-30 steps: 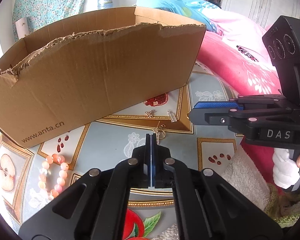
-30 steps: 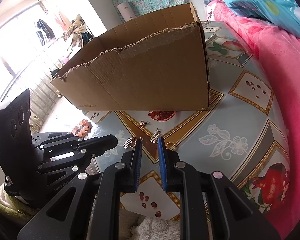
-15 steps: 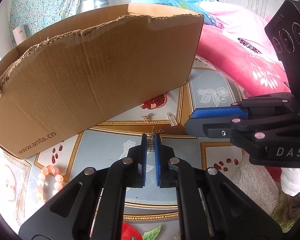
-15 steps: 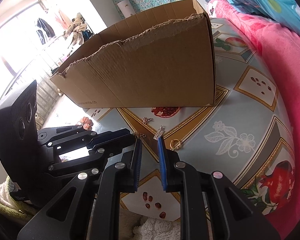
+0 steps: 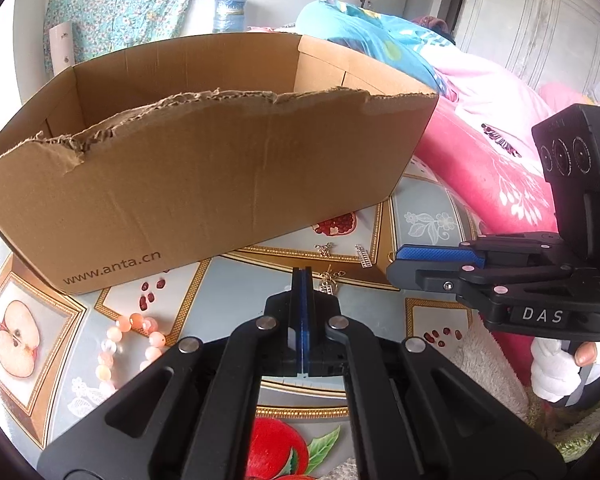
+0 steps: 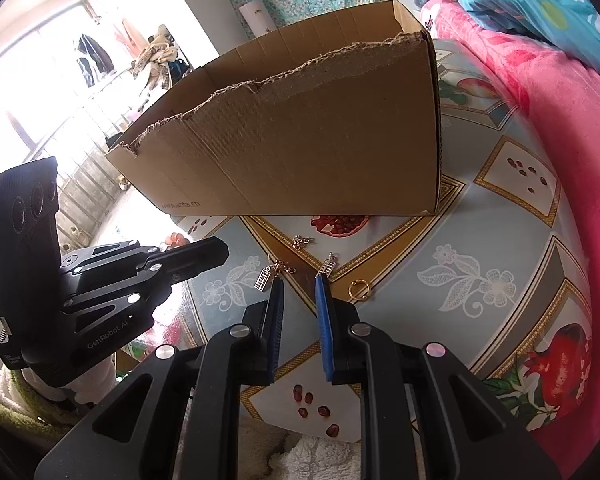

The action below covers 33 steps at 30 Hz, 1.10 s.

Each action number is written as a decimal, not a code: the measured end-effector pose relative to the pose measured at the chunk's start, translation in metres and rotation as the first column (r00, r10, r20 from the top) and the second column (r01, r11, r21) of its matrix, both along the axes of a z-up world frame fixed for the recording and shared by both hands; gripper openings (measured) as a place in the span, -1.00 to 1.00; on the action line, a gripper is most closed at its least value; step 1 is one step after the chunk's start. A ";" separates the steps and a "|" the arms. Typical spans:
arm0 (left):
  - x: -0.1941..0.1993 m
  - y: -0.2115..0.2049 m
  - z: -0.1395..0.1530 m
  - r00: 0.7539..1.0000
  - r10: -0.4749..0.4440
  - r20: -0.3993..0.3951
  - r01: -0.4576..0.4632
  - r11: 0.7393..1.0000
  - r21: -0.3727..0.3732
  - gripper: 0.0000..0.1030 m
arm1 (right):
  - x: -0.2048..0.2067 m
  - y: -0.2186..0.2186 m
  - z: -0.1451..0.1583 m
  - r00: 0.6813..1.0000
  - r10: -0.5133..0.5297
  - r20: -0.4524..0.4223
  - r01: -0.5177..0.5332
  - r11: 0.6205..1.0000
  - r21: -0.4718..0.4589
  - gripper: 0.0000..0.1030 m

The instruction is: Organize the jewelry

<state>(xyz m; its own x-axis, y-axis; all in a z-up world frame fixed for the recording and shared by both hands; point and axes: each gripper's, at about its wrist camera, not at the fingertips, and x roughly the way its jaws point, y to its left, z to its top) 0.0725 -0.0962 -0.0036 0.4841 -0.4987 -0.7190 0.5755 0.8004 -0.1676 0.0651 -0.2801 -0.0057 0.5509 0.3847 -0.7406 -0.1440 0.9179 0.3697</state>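
My left gripper (image 5: 302, 270) is shut with nothing seen between its pads, raised above the table. A silver charm earring (image 5: 329, 285) lies just right of its tips. A second charm (image 5: 363, 256) and a small clasp piece (image 5: 325, 247) lie beyond, near the cardboard box (image 5: 204, 184). A pink bead bracelet (image 5: 128, 344) lies at the left. My right gripper (image 6: 299, 282) is open and empty, with one charm (image 6: 263, 279) left of its tips, another (image 6: 327, 267) just ahead, and a gold ring (image 6: 358, 290) at the right.
The open box (image 6: 300, 148) has a torn front rim and stands on a fruit-patterned tablecloth (image 6: 480, 280). A pink blanket (image 6: 560, 100) borders the table on the right. A fluffy towel (image 5: 484, 356) lies at the near edge.
My left gripper has shut from slightly open and lifted back; the charm it straddled still lies on the table. My right gripper has stayed open and shifted little.
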 end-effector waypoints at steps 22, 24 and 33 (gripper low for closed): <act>0.000 -0.034 -0.022 0.998 -0.049 0.028 0.045 0.991 0.126 -0.98 | 0.008 -0.003 -0.003 1.000 -0.008 0.001 0.008 1.000 -0.011 -0.66; 0.001 -0.029 -0.021 0.999 -0.038 0.019 0.036 0.994 0.101 -0.98 | 0.008 -0.004 -0.003 1.000 -0.009 0.001 0.009 1.000 -0.010 -0.66; 0.001 0.001 0.008 0.999 0.007 0.037 -0.006 0.999 -0.034 -0.99 | 0.006 -0.006 -0.001 1.000 -0.017 0.007 0.017 1.000 -0.020 -0.66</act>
<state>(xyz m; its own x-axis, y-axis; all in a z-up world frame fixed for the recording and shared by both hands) 0.0736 -0.0948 0.0044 0.5135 -0.5192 -0.6832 0.5769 0.7982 -0.1730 0.0710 -0.2858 -0.0069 0.5623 0.3604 -0.7443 -0.1310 0.9275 0.3501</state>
